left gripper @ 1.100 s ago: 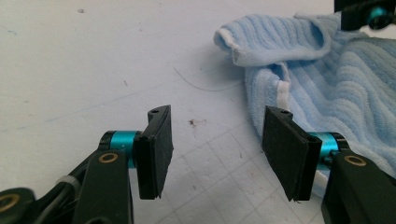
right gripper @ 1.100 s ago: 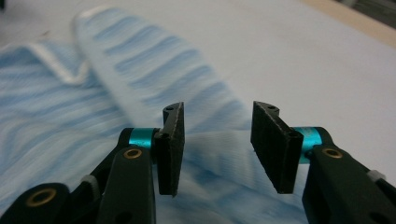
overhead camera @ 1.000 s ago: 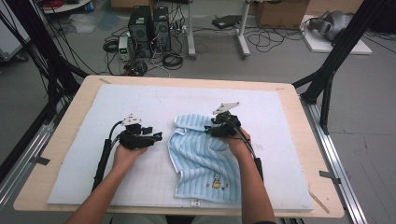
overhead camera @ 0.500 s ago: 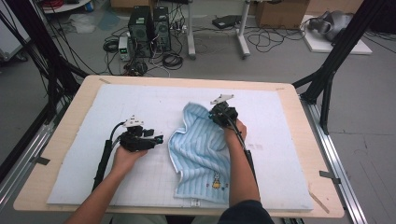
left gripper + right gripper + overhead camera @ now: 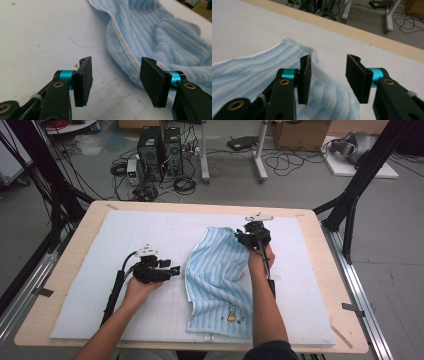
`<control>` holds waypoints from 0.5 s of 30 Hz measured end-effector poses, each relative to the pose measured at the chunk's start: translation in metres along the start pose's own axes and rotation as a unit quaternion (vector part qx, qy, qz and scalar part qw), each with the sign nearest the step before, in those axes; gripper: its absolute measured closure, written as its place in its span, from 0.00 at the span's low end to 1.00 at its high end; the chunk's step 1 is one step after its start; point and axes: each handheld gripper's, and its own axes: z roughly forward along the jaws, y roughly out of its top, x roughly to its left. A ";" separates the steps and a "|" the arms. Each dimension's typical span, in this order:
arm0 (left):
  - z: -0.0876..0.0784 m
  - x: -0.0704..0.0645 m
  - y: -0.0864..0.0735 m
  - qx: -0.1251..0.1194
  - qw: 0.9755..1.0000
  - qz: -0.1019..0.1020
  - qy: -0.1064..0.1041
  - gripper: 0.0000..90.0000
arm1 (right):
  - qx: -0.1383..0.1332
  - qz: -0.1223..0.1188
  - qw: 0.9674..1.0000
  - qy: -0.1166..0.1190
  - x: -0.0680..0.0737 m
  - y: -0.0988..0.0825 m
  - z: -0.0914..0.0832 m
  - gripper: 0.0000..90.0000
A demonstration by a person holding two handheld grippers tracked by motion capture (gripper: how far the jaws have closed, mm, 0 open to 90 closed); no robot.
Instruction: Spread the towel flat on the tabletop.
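My right tongs [image 5: 239, 236] have just been opening: jaws apart over the far corner of the blue striped towel [image 5: 220, 280], pads pressing nothing. My left tongs [image 5: 172, 270] sit open at the towel's 9 o'clock edge, just beside it. The towel lies rumpled mid-counter [image 5: 310, 220], half spread, I judge; smoothing or folding remains. Its near hem bears 1 small cartoon figure [image 5: 232, 314]; no readable writing.

Left gripper [image 5: 172, 270] held low, jaws apart; right gripper [image 5: 239, 238] extended forward, its jaws just reopened, gripping nothing.
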 end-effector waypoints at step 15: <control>0.044 -0.013 0.004 0.059 0.998 0.006 0.022 0.66 | 0.047 0.055 0.993 0.091 -0.009 -0.070 -0.050 0.41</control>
